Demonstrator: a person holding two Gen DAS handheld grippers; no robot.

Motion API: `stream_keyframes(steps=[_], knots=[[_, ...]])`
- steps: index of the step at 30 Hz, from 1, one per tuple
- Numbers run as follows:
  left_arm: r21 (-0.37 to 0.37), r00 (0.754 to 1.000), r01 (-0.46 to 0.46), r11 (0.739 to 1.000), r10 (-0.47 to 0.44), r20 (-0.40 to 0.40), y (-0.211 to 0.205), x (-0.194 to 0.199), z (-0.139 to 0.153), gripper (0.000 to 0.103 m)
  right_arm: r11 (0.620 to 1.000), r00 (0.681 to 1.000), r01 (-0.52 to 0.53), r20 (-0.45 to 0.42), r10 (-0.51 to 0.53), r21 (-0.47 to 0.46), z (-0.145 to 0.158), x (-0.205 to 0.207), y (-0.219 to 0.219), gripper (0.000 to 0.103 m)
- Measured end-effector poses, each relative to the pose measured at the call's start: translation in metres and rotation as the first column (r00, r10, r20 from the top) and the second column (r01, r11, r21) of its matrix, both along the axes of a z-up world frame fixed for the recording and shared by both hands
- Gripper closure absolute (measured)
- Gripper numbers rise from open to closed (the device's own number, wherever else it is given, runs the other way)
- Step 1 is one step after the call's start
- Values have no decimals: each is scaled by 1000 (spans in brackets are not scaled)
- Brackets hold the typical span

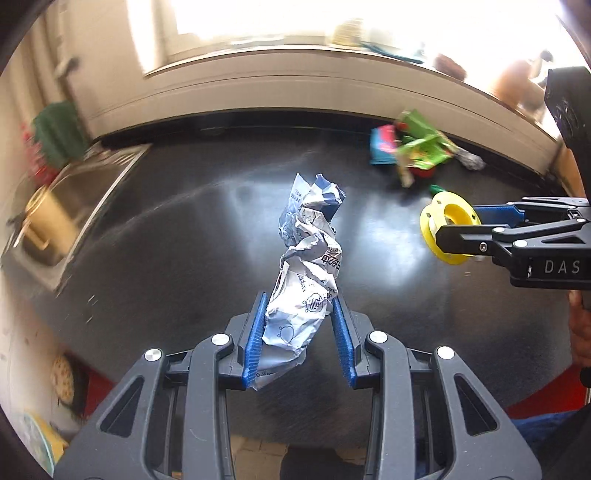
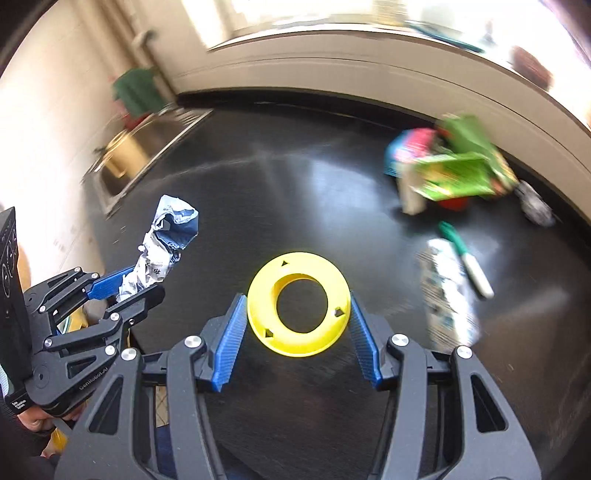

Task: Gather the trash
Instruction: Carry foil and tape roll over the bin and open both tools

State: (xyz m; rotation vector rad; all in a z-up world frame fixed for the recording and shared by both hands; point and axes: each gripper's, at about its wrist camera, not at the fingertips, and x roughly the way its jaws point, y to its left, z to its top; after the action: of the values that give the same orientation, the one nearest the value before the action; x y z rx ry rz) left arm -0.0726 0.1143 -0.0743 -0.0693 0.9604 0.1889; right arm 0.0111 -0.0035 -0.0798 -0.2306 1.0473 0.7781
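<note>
Black glossy countertop (image 2: 295, 192); steel sink (image 2: 122, 166) at left; bright window (image 1: 258, 18)

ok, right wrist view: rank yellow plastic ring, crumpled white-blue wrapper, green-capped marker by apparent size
1. Yellow plastic ring, though nearest the camera, so inflated.
2. Crumpled white-blue wrapper, partly hidden by the left gripper.
3. Green-capped marker, blurred.

black countertop (image 2: 295, 192) bears green wrappers (image 2: 458, 173), marker (image 2: 467, 260) (blurred).

Steel sink (image 1: 79, 192) beside black countertop (image 1: 207, 229)
</note>
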Motion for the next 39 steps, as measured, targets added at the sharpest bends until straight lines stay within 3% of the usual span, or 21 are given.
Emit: stream_keyframes(steps=[3, 7, 14, 19, 22, 26, 30, 39], knots=[[16, 994, -113, 993, 113, -8, 30, -31, -1, 69, 993, 993, -117, -9, 117, -3, -2, -17, 46, 49], [15, 962, -270, 963, 270, -30, 68, -79, -7, 69, 949, 949, -316, -25, 316, -15, -8, -56, 122, 49], [-2, 850, -521, 853, 519, -86, 125, -171, -30, 69, 804, 803, -595, -77, 592, -22, -26, -140, 225, 49], [-45, 763, -642, 765, 632, -138, 156, -222, -56, 69, 699, 695, -715, -135, 706, -25, -45, -190, 280, 49], [-74, 715, -695, 715, 679, -165, 176, -246, -76, 69, 659, 656, -751, -159, 738, -37, -59, -209, 307, 49], [-128, 667, -744, 655, 720, -194, 205, -267, -106, 69, 638, 635, -768, -187, 749, -51, -81, -222, 339, 49], [-155, 657, -753, 639, 721, -218, 223, -267, -130, 69, 637, 636, -767, -227, 738, -75, -106, -229, 365, 49], [-169, 668, -743, 647, 707, -232, 242, -265, -153, 69, 629, 639, -767, -234, 733, -123, -125, -230, 389, 49]])
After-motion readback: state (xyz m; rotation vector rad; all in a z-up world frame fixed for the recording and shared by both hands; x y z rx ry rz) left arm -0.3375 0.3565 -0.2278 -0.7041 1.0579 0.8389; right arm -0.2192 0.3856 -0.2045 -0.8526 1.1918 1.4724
